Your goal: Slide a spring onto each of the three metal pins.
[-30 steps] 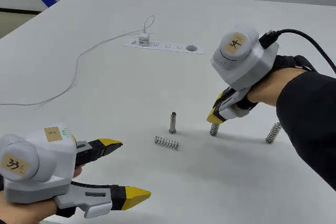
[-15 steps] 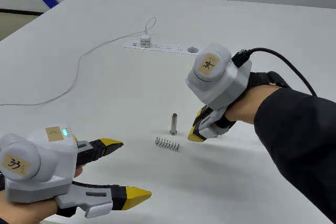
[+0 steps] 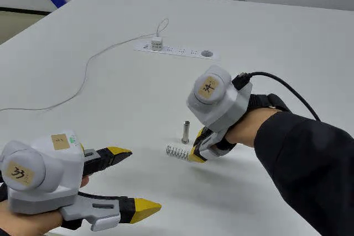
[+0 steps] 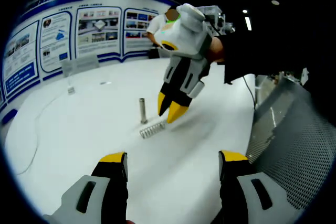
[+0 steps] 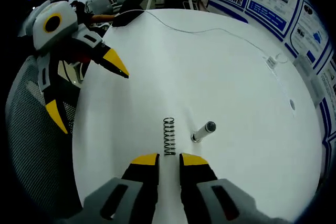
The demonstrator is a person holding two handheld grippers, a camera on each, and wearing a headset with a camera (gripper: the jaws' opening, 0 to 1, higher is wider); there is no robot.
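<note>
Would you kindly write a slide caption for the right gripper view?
Right gripper, jaws slightly apart, lines up on a loose spring lying beside a bare metal pin on the white table.

you wore a long black sleeve on your right arm. your left gripper and right gripper had chunky white and grey bodies, black jaws and yellow tips. each had a tan sticker with scribbles on it. a black cable came off the right one.
</note>
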